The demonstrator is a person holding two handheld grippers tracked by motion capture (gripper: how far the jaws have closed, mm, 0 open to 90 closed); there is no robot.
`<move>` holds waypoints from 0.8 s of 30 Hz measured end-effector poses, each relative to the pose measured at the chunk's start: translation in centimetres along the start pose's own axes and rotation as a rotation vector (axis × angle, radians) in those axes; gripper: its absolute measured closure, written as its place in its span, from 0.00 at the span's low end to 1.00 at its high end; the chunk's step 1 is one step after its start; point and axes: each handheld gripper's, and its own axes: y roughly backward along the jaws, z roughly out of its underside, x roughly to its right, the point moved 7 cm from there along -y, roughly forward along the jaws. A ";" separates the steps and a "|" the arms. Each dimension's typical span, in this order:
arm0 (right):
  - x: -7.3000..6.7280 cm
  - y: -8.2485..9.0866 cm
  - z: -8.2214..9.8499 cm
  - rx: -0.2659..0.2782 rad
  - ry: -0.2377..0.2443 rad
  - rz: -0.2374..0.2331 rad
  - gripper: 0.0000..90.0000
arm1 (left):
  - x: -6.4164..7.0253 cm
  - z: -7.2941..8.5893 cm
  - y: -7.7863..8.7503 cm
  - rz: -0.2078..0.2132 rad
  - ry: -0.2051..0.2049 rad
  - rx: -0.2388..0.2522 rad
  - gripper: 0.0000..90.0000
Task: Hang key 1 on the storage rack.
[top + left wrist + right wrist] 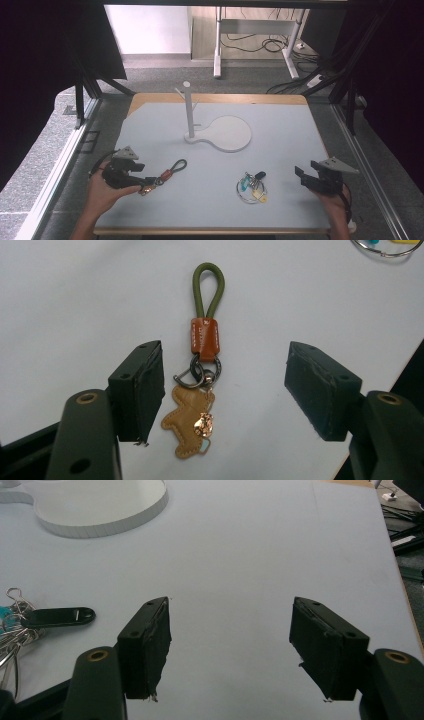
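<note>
1. Leather keychain point(200, 375): flat on table point(280, 130), between wide-open left gripper point(225, 390) jaws, untouched.
2. Right gripper point(230, 645): wide, empty, beside key ring point(251, 189).
3. Risk: pads closing on thin charm, skidding off; loop dragging.

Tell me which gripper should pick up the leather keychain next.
Left. The left gripper is open with the leather keychain lying between its jaws on the table. The right gripper sits open far across, nearer the key ring.
</note>
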 end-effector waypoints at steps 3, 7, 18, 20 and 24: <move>0.0 -0.1 0.1 -0.005 -0.003 -0.006 0.37 | 0.2 -0.7 -0.4 -0.006 -0.022 -0.026 0.36; -0.1 -0.2 0.2 -0.010 -0.007 -0.017 0.37 | 0.4 -1.4 -0.7 -0.008 -0.046 -0.049 0.36; -0.5 -0.2 0.1 -0.019 0.008 -0.026 0.38 | 0.1 -2.9 -2.9 0.004 -0.096 -0.175 0.43; -0.5 -0.2 0.1 -0.021 0.009 -0.028 0.38 | 0.0 -3.0 -3.6 0.003 -0.099 -0.200 0.44; -0.5 -0.3 0.2 -0.026 0.006 -0.026 0.38 | -0.3 -3.2 -4.6 -0.002 -0.101 -0.238 0.48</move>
